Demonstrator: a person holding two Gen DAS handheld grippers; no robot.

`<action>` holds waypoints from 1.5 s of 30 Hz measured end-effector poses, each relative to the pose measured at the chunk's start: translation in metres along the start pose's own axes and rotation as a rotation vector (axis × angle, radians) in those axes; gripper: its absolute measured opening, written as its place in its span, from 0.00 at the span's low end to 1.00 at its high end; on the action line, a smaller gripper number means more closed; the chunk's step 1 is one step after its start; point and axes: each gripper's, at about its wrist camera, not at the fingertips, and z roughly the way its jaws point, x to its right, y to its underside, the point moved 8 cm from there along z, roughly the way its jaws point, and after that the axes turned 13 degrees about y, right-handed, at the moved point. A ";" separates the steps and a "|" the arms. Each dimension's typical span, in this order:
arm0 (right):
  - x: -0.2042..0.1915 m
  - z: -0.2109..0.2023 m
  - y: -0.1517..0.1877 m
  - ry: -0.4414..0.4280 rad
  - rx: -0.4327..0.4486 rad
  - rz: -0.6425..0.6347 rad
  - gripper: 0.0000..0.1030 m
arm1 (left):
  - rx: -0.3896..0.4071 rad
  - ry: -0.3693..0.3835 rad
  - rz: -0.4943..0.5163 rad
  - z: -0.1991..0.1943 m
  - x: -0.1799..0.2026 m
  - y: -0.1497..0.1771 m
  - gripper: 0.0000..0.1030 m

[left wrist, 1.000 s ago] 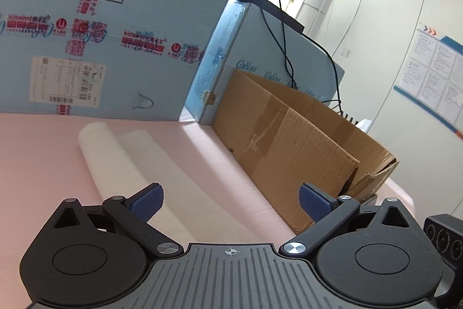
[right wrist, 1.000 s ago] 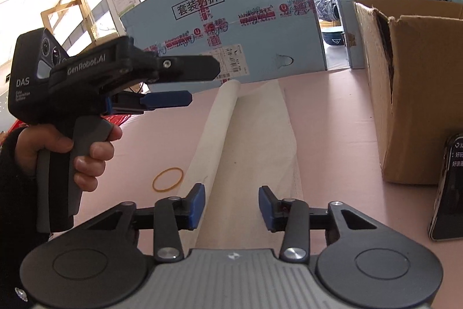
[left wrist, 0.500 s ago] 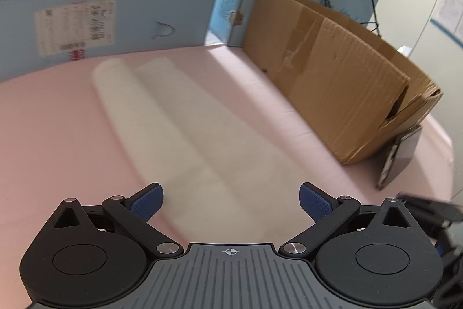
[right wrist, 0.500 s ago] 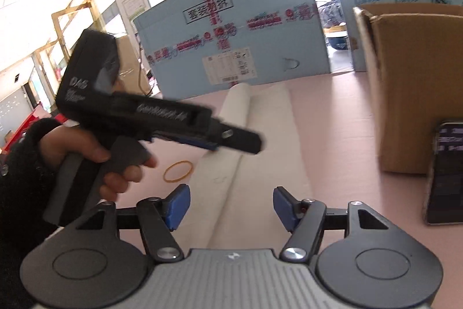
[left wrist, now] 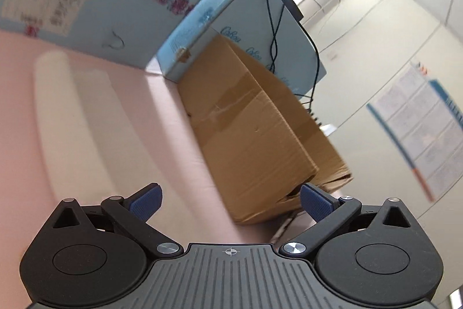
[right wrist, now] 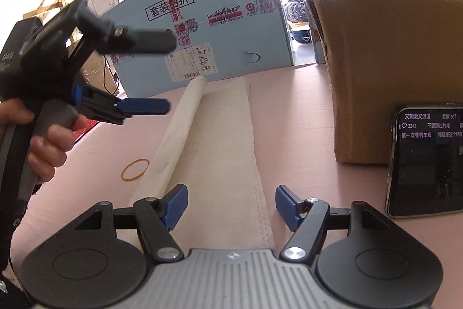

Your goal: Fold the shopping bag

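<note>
The shopping bag [right wrist: 220,141] is white cloth, laid out as a long narrow strip on the pink table, with its left edge rolled into a tube. My right gripper [right wrist: 231,201] stands open over the strip's near end, the cloth lying between its blue pads [right wrist: 173,203] without being pinched. A hand holds my left gripper [right wrist: 167,74] in the air to the left of the bag, open, one finger above the other. In the blurred, tilted left wrist view the left gripper [left wrist: 230,197] is open and holds nothing, and the bag [left wrist: 72,118] lies ahead to the left.
A brown cardboard box [right wrist: 390,71] stands on the right, with a lit phone [right wrist: 425,161] leaning against it. An orange rubber band [right wrist: 135,170] lies just left of the bag's roll. Tall light-blue cartons [right wrist: 208,48] wall off the back. The box [left wrist: 254,135] fills the left view's middle.
My right gripper's jaws have spread wider over the bag's near end. My left gripper has rolled and swung, dipping toward the bag and then turning level again to its left.
</note>
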 end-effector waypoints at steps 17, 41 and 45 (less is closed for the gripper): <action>-0.012 -0.006 -0.002 -0.154 -0.004 0.055 0.70 | 0.124 -0.513 -0.001 -0.072 -0.045 0.009 1.00; -0.102 -0.030 -0.004 -0.473 -0.011 -0.098 0.73 | 0.110 -0.275 0.101 -0.080 -0.019 0.001 1.00; -0.058 -0.033 -0.011 -0.391 0.011 0.019 0.75 | 0.051 -0.261 0.111 -0.070 -0.021 0.004 1.00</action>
